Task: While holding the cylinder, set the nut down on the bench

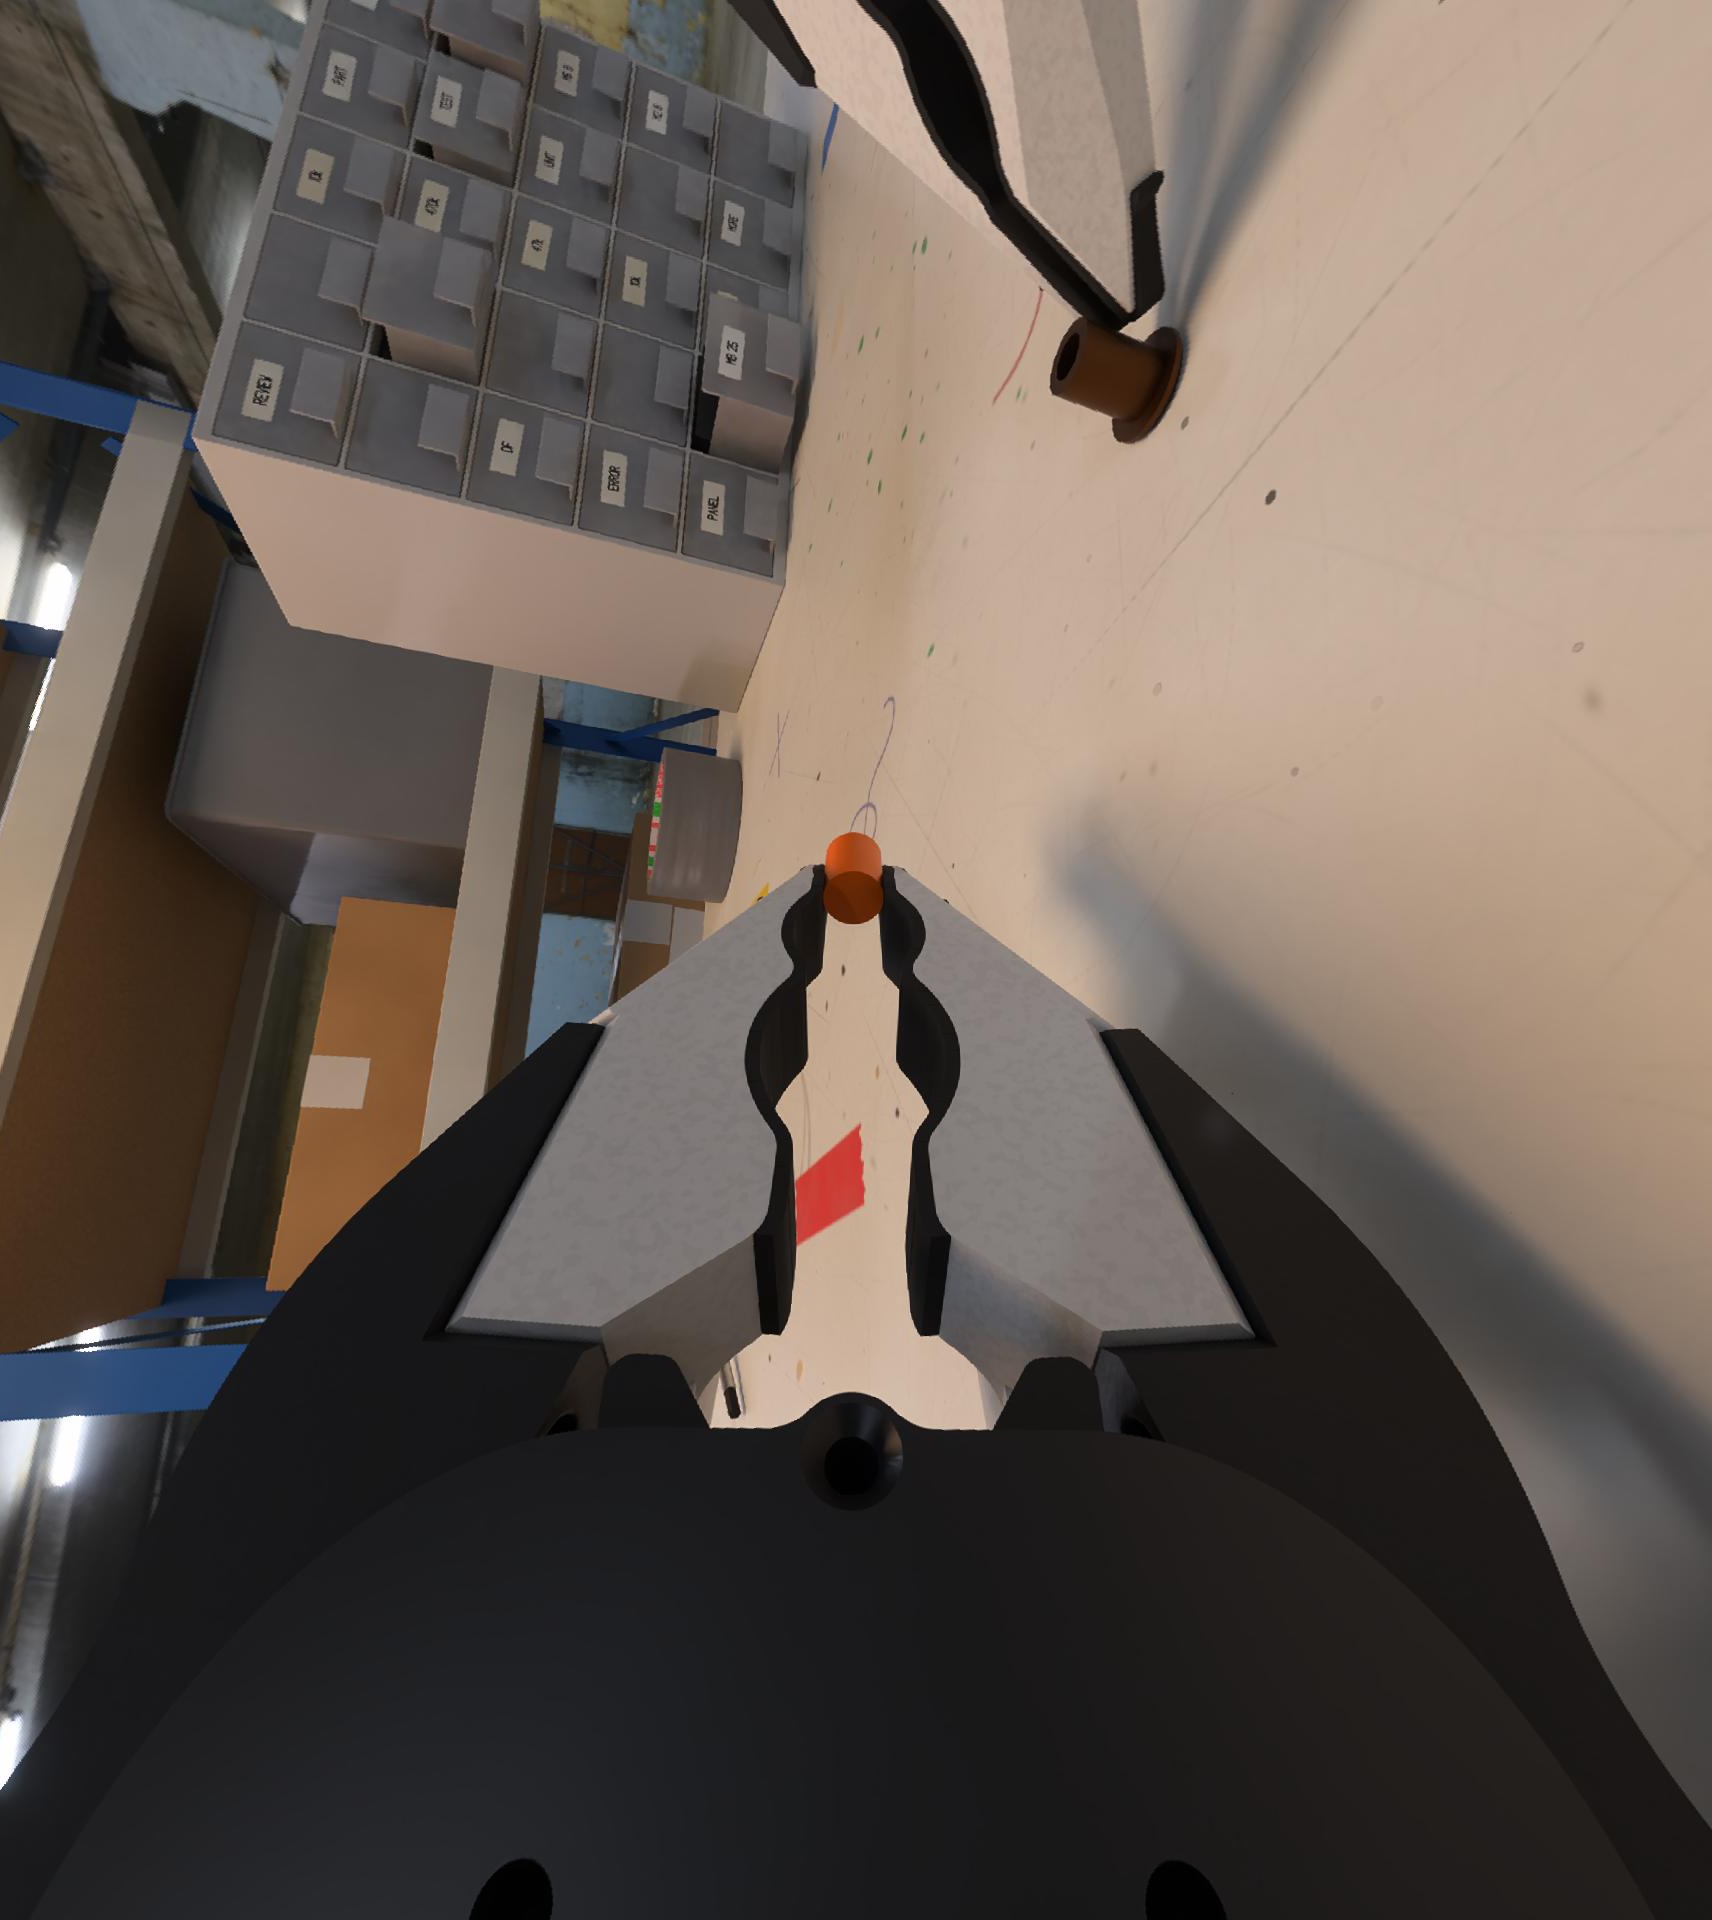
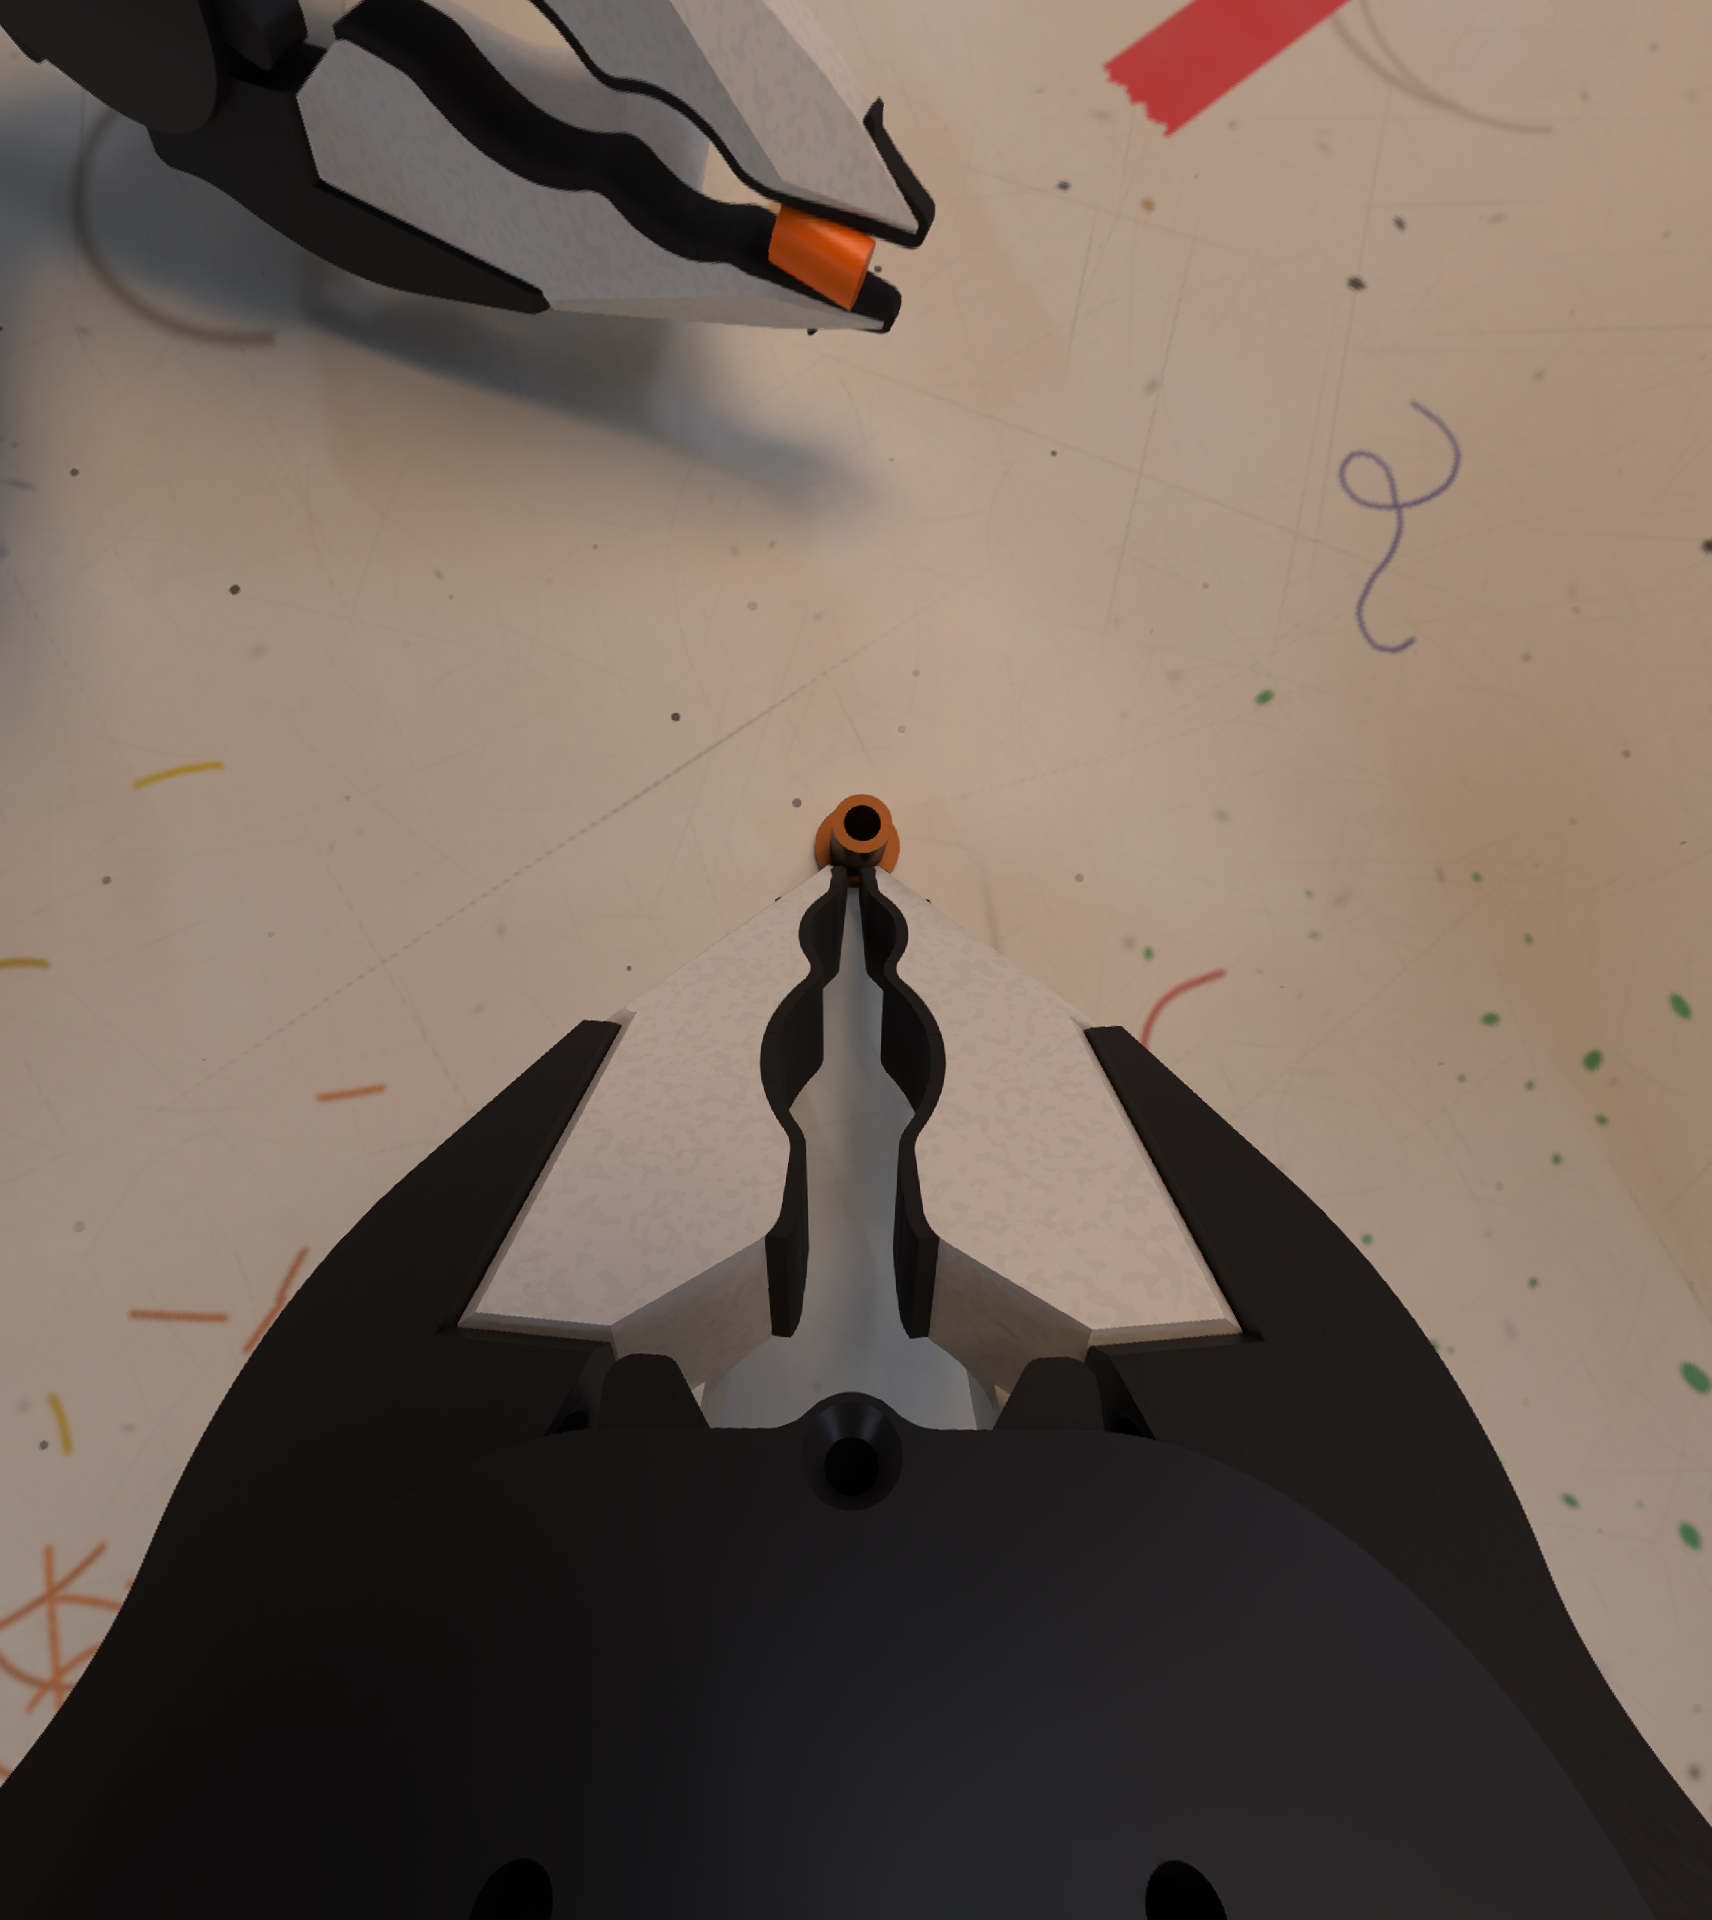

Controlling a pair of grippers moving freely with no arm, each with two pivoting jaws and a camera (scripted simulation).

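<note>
My left gripper (image 1: 852, 883) is shut on a small orange cylinder (image 1: 852, 878) and holds it at its fingertips above the bench (image 1: 1403, 831). It also shows at the top left of the right wrist view (image 2: 883, 260), with the cylinder (image 2: 821, 255) between its tips. My right gripper (image 2: 854, 878) is shut on the brown flanged nut (image 2: 860, 828), hole facing the camera. In the left wrist view the nut (image 1: 1117, 374) hangs from the right gripper's tip (image 1: 1138, 296), with its flange against or just off the bench.
A grey drawer cabinet (image 1: 519, 312) stands on the bench at the back. A strip of red tape (image 2: 1216, 52) lies on the bench near the left gripper. Shelving with cardboard boxes (image 1: 353, 1091) lies beyond the bench edge. Pen marks and paint specks cover the bench (image 2: 1247, 727).
</note>
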